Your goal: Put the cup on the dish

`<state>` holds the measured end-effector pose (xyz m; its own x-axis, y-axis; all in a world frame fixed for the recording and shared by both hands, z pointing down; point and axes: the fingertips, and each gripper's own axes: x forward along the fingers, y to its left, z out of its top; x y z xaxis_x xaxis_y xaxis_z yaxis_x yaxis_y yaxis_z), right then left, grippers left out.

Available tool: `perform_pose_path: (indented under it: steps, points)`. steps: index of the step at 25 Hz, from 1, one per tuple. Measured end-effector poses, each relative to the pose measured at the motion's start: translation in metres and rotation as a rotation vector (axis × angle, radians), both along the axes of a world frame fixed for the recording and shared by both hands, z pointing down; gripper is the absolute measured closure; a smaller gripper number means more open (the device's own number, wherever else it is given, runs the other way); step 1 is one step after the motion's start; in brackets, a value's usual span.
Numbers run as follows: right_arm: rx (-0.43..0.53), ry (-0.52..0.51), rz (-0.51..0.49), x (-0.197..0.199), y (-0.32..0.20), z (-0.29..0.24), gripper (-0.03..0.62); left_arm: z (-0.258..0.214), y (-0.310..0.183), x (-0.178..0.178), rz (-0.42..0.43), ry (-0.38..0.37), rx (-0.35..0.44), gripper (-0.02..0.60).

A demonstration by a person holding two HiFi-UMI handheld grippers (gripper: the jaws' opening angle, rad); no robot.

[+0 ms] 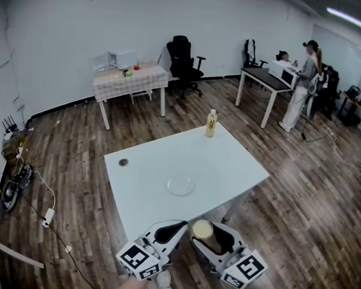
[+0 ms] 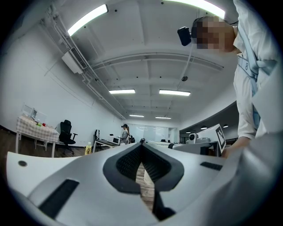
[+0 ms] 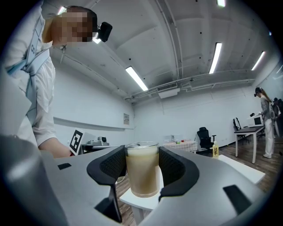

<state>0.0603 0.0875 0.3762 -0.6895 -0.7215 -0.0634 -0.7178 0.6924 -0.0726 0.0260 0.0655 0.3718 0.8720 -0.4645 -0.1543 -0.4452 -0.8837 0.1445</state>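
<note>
The cup (image 3: 142, 171), full of a pale beige drink, is gripped upright between the jaws of the right tongs (image 1: 210, 235), in the air close to the near edge of the white desk (image 1: 160, 158). The clear dish (image 1: 180, 185) lies further in on the desk, apart from the cup, and a yellow bottle (image 1: 211, 123) stands at the far corner. The left tongs (image 1: 170, 231) are closed with nothing between them, just beside the right ones.

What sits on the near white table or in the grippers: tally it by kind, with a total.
Cup, held in the right gripper: 1
Dish: 1
Bottle: 1
Small dark round thing: 1
Total: 4
</note>
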Motion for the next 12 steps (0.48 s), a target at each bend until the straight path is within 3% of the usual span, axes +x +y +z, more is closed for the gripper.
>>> perform_pose_path:
  steps: [12]
  points:
    - [-0.01, 0.017, 0.015, -0.035, -0.074, 0.004, 0.341, 0.004, -0.077, -0.041, 0.004, 0.028, -0.018, 0.581]
